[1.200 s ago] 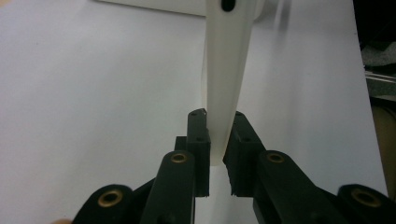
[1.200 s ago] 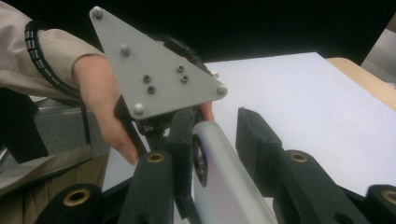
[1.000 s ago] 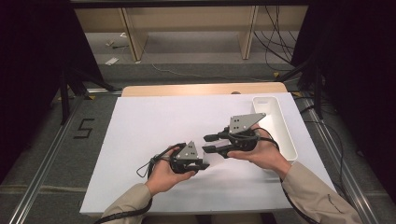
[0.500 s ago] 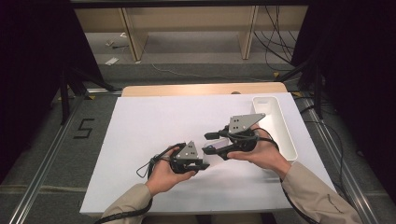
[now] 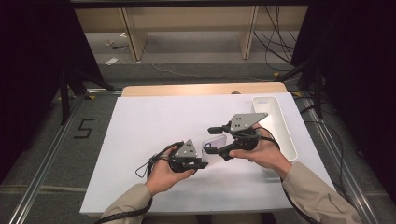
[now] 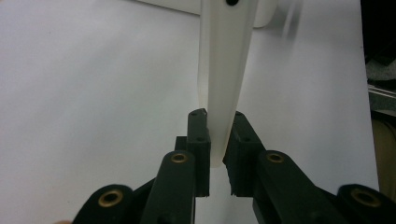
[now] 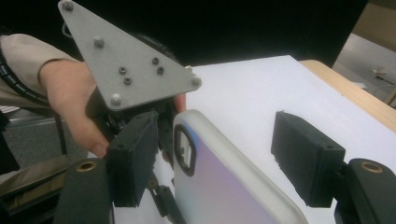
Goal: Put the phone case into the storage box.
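Observation:
A white phone-like slab with a camera cutout [image 7: 224,182] stands on edge over the white table top [image 5: 154,121]. My left gripper [image 6: 217,135] is shut on its lower edge, the slab [image 6: 224,70] running straight away between the pads. In the high view the left gripper [image 5: 201,163] sits at centre front, with the slab [image 5: 214,142] just right of it. My right gripper [image 5: 210,140] straddles the slab from the right. Its jaws have just been opening: both pads [image 7: 303,158] stand off the slab, the right one by a wide gap.
A long white tray [image 5: 280,126] lies along the table's right side, behind the right hand. A wooden strip [image 5: 187,89] borders the far edge. The left gripper's grey plate [image 7: 130,70] and the hand holding it are close ahead in the right gripper view.
The right gripper's jaws have spread apart from the slab. Both hands and the slab have stayed where they were.

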A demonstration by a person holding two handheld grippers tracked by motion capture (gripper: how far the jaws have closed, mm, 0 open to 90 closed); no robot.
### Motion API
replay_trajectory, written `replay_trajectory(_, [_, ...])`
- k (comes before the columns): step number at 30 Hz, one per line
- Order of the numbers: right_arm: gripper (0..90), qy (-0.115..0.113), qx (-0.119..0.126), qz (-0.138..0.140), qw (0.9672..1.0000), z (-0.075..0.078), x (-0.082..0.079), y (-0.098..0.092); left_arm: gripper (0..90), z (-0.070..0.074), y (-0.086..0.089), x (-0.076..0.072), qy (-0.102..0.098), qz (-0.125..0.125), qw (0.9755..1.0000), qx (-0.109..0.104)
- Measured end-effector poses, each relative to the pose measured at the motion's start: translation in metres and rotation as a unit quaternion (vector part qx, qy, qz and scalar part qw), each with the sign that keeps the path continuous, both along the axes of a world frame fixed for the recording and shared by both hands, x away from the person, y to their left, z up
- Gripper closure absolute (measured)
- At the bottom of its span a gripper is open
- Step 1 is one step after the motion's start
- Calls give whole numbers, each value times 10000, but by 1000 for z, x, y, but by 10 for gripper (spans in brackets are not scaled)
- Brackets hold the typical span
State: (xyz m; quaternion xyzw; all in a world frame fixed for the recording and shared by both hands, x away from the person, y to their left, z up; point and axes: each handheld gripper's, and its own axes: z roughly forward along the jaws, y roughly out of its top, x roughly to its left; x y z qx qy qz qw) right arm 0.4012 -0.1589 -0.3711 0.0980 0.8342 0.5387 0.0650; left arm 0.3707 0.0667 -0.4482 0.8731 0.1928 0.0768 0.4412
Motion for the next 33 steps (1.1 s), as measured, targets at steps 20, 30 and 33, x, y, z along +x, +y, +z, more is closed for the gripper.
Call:
replay_trajectory(20, [359,15,-15,-174,9998,3,2,-6,809,0,2,1,15,156,9999,-22])
replay_trajectory(30, [391,79,-32,-285,9996,6,5,-11,809,0,3,3,30,205,9998,-12])
replay_trajectory(33, [390,53,-50,-307,9995,8,5,-13,809,0,4,3,35,230,9997,-22])
